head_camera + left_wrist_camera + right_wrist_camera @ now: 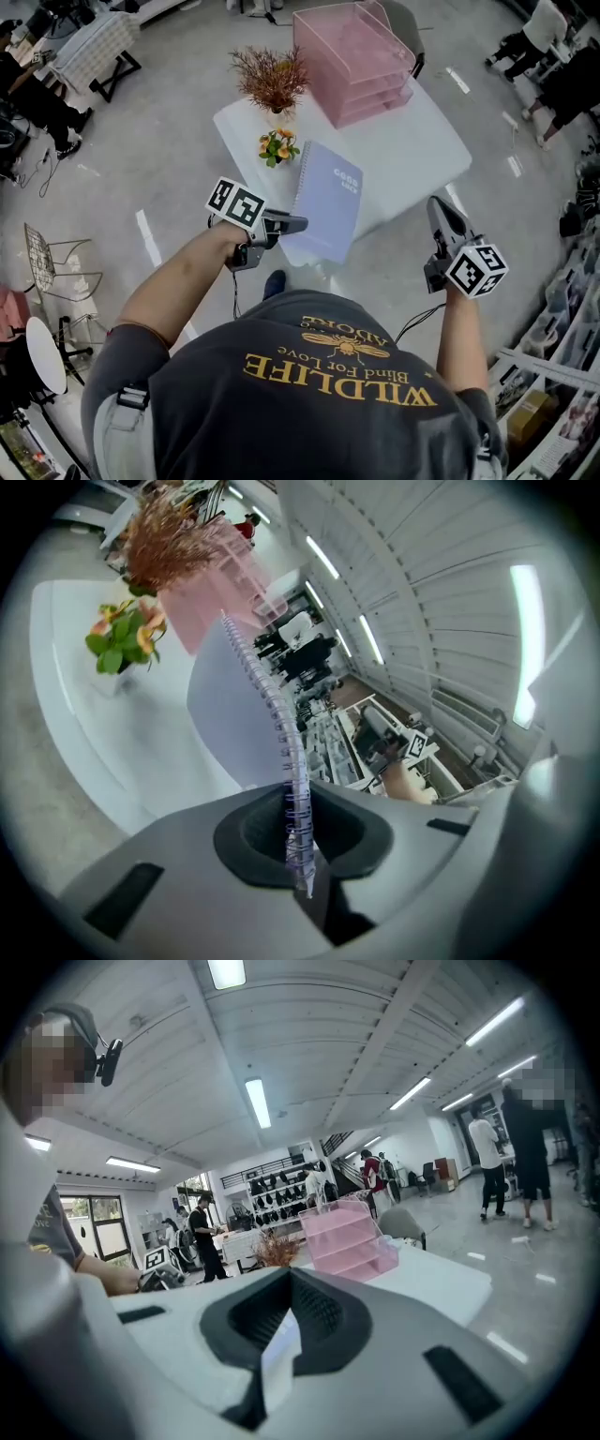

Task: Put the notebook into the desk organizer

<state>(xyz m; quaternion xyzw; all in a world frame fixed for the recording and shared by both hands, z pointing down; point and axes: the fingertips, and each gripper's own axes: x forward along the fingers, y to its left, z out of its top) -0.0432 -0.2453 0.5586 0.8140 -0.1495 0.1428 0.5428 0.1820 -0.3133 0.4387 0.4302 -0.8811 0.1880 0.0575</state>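
Note:
A lavender spiral notebook (328, 202) lies on the white table (422, 150), its near end over the table's front edge. My left gripper (295, 225) is shut on the notebook's near left corner. In the left gripper view the wire spiral (281, 733) runs straight into the left gripper (302, 855), whose pads press on it. The pink desk organizer (352, 56) stands at the table's far side, with tiered open trays. My right gripper (437, 208) hangs off the table's right front, holding nothing. Its jaws (272, 1354) stand closed and point toward the organizer (342, 1237).
A dried reddish plant (272, 80) and a small pot of orange flowers (277, 146) stand at the table's left, just left of the notebook. People stand around the room's edges. A wire chair (52, 258) is on the floor at the left.

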